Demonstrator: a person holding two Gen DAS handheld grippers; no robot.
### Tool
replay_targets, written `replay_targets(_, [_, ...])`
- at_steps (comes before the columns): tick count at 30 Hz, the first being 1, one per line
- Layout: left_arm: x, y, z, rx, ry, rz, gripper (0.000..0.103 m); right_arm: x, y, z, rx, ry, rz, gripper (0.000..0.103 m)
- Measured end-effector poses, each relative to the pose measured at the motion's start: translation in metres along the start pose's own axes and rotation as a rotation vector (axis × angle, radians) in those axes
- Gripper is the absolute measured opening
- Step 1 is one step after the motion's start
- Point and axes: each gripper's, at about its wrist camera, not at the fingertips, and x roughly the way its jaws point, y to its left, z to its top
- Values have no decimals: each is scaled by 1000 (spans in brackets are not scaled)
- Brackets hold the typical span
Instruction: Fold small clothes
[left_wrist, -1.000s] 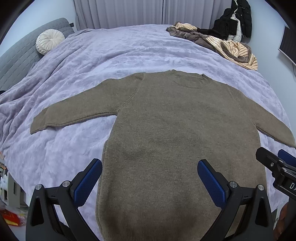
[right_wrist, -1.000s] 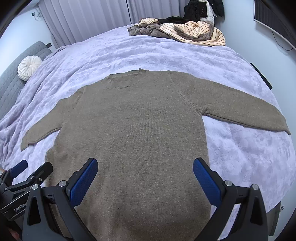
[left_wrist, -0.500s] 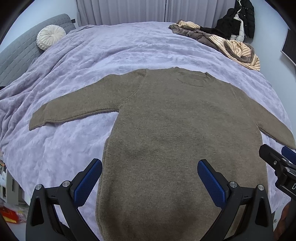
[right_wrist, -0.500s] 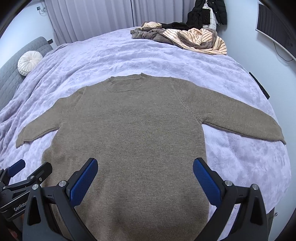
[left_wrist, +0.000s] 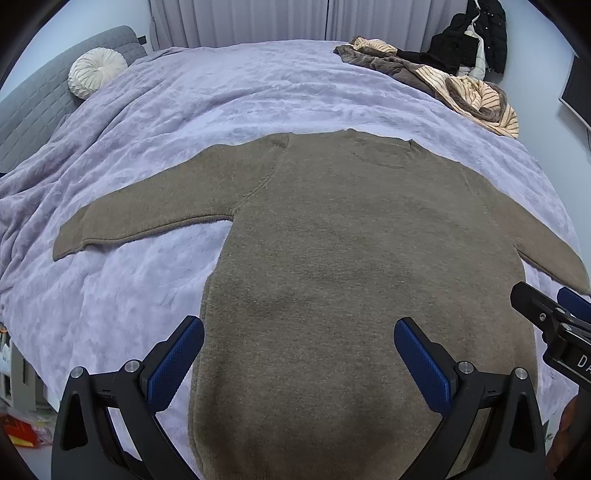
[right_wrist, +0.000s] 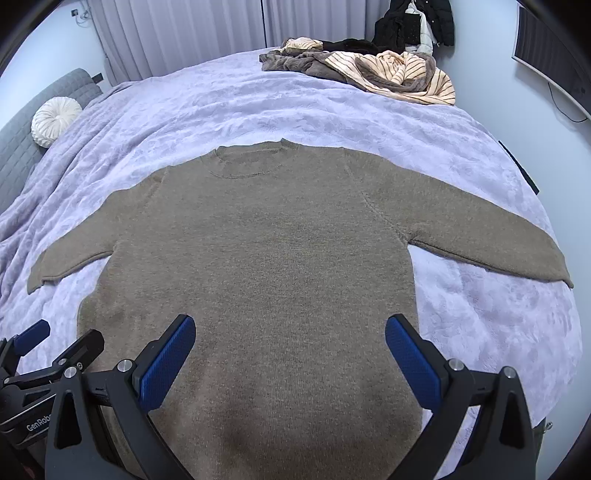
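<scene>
Sweater (left_wrist: 351, 266) lay flat, unfolded on the bed (left_wrist: 258, 96), both the left gripper (left_wrist: 299, 354) and right gripper (right_wrist: 290, 349) wide open and empty above its hem, so a sleeve probably needed grasping next.

Your left gripper (left_wrist: 299, 354) hangs with jaws spread wide over the lower part of the brown sweater (left_wrist: 351, 266), lying flat on the lavender blanket (left_wrist: 229, 96). Your right gripper (left_wrist: 554, 314) shows at the frame's right edge, and a clothes pile (left_wrist: 443, 81) sits upper right.
</scene>
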Motion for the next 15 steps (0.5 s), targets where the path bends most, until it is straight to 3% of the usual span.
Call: replay_targets(15, [12,2,3,-16,29,-17,103,14,-1,2,7,31,-11,102])
